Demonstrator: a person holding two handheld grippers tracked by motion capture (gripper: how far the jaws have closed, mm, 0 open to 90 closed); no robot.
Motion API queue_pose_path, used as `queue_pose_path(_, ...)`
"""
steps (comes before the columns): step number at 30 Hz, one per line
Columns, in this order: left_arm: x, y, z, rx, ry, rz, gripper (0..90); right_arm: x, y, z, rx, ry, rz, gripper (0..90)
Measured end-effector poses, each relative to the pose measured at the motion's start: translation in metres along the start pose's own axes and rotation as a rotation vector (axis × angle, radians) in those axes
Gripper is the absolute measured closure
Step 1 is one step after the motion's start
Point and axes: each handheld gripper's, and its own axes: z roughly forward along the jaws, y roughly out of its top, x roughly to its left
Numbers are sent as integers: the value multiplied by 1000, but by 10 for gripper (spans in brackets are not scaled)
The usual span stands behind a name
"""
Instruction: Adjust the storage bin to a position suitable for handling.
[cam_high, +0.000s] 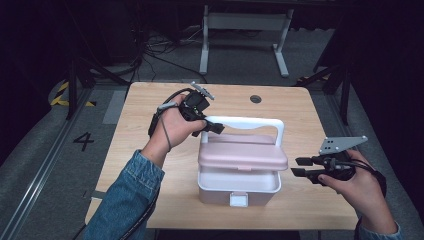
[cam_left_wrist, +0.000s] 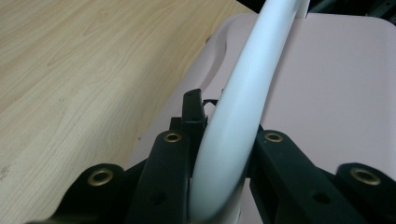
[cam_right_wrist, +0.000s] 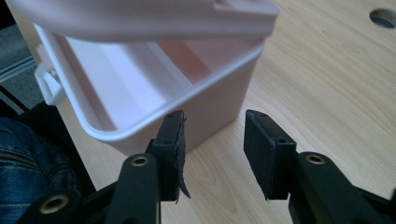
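Note:
A white storage box (cam_high: 238, 187) stands mid-table, its pink lid (cam_high: 243, 155) raised off the rim so the inside shows. My left gripper (cam_high: 214, 126) is shut on the left end of the lid's white handle (cam_high: 250, 121). In the left gripper view the handle (cam_left_wrist: 243, 107) runs up between the jaws, over the lid (cam_left_wrist: 327, 88). My right gripper (cam_high: 301, 167) hovers just right of the box, jaws apart, nothing between them. In the right gripper view the right gripper (cam_right_wrist: 212, 140) points at the box (cam_right_wrist: 140, 93) corner, under the lid (cam_right_wrist: 140, 16).
The wooden table (cam_high: 150, 130) has a round cable hole (cam_high: 255, 99) at the back. A white latch (cam_high: 238, 200) hangs on the box front near the table's near edge. A white frame (cam_high: 245, 30) stands on the floor beyond.

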Motion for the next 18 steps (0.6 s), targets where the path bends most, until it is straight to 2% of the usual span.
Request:
queue_pose_path(5, 0, 1, 0, 6, 4, -1, 806, 7, 5, 2, -37, 30, -9, 687)
queue_pose_path(9, 0, 1, 0, 7, 0, -3, 805, 10, 9, 15, -96, 111, -16, 786)
queue_pose_path(12, 0, 1, -1, 7, 0, -2, 806, 11, 9, 21, -109, 136, -22, 829)
queue_pose_path(13, 1, 0, 0, 3, -2, -2, 806, 12, 9, 25, -115, 147, -40, 859)
queue_pose_path(15, 1, 0, 0, 2, -2, -5, 806, 13, 9, 25, -122, 155, -46, 877)
queue_pose_path(18, 1, 0, 0, 3, -1, -2, 806, 15, 11, 28, -151, 191, -56, 900)
